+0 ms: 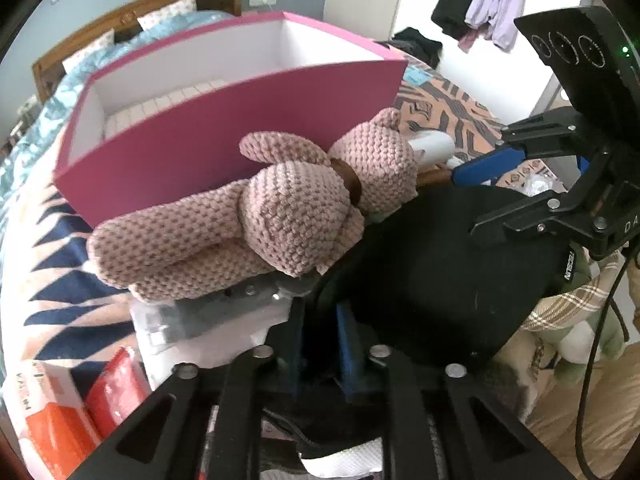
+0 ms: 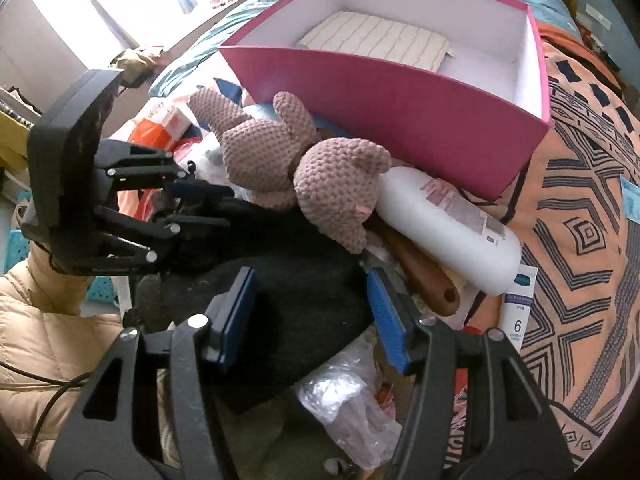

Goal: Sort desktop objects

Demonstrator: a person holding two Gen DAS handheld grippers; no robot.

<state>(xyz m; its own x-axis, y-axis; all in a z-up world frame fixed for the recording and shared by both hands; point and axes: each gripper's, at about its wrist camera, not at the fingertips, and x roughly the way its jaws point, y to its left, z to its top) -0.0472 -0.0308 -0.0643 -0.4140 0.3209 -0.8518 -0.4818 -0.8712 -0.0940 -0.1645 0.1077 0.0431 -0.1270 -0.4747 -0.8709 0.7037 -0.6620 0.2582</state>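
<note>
A black cloth (image 1: 432, 272) (image 2: 304, 264) lies on the clutter in front of a pink open box (image 1: 224, 120) (image 2: 400, 120). My left gripper (image 1: 322, 360) (image 2: 224, 208) is shut, its blue pads pinching the cloth's edge. My right gripper (image 2: 312, 320) (image 1: 466, 200) stands open, one blue pad on either side of the cloth's other end. A crocheted pink bear (image 1: 260, 220) (image 2: 280, 160) rests against the box wall, just beyond the cloth. A white bottle (image 2: 448, 224) (image 1: 434, 146) and a wooden-handled brush (image 2: 416, 276) lie beside the bear's head.
Inside the box lies a folded striped cloth (image 2: 380, 40). Orange packets (image 1: 60, 420), clear plastic bags (image 2: 344, 400) and a white tube (image 2: 518, 312) crowd the patterned bedspread (image 2: 580, 240). A plaid plush toy (image 1: 568, 312) sits at the right. A person's beige padded sleeve (image 2: 40, 340) shows behind the left gripper.
</note>
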